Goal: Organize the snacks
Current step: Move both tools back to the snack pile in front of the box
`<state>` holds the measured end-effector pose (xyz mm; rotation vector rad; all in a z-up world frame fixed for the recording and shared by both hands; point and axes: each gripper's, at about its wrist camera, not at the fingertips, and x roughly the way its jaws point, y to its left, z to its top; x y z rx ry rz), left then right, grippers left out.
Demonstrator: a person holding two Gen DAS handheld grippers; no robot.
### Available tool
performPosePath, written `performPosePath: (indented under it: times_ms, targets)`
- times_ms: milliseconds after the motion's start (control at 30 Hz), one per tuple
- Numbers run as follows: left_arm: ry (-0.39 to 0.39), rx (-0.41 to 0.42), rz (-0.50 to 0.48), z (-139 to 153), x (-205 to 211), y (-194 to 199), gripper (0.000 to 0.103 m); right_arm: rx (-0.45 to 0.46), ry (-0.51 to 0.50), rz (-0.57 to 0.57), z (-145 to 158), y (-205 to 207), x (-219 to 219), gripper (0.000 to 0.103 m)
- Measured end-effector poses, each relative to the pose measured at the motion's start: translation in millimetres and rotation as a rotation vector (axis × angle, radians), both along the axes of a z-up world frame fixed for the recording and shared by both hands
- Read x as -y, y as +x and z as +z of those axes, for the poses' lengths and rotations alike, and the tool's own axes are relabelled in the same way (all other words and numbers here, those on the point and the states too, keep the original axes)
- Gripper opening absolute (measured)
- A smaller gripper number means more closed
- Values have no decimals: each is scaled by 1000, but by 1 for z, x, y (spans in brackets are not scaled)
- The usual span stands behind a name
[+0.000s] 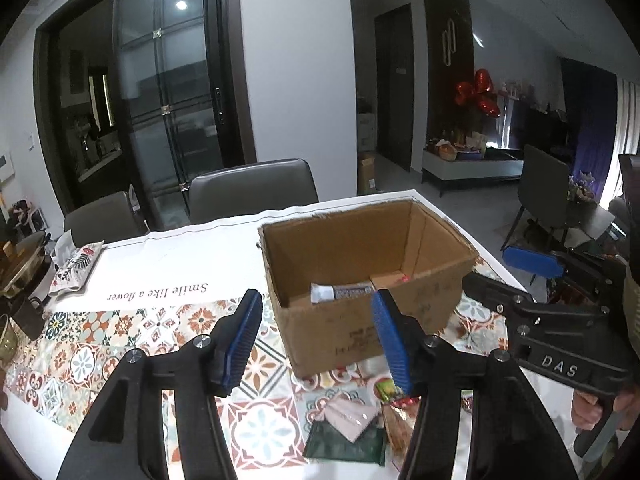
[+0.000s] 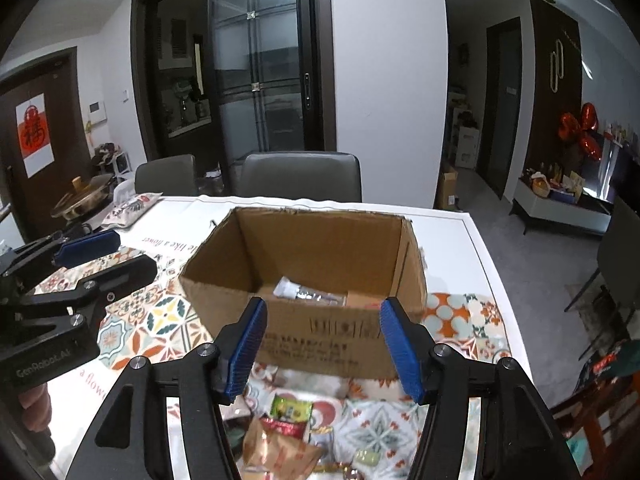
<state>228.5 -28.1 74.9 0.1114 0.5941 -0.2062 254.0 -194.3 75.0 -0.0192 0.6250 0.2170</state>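
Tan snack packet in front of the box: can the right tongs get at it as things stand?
Probably yes. The right tongs are open and empty above the tan snack packet, which lies uncovered on the table before the cardboard box.

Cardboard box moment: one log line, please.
left gripper: open, empty | right gripper: open, empty | cardboard box: one silver packet inside | loose snacks: on table
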Motion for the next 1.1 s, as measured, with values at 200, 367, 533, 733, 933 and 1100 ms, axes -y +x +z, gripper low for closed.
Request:
performPosePath:
  times_ms: [200, 367, 533, 733, 933, 1100]
  targets:
    - [-23, -20, -60, -16, 12, -25, 57, -2, 13, -19, -15, -28, 10, 60]
    - [-17, -33, -102, -30, 23, -43, 58, -14, 3, -27, -29, -47, 21, 60]
    - [-56, -97, -145, -52, 31, -51, 58, -42, -6, -30, -48, -63, 29, 60]
    - [-100, -190, -204, -82, 40, -54, 58, -97, -17, -19, -72, -73, 31, 60]
    - [-106, -234, -223, -99, 43, -50, 58, -157, -18, -27, -94, -73, 35, 60]
    - [-94, -255, -242, -115, 46, -43, 58, -212, -35, -25, -115, -68, 35, 60]
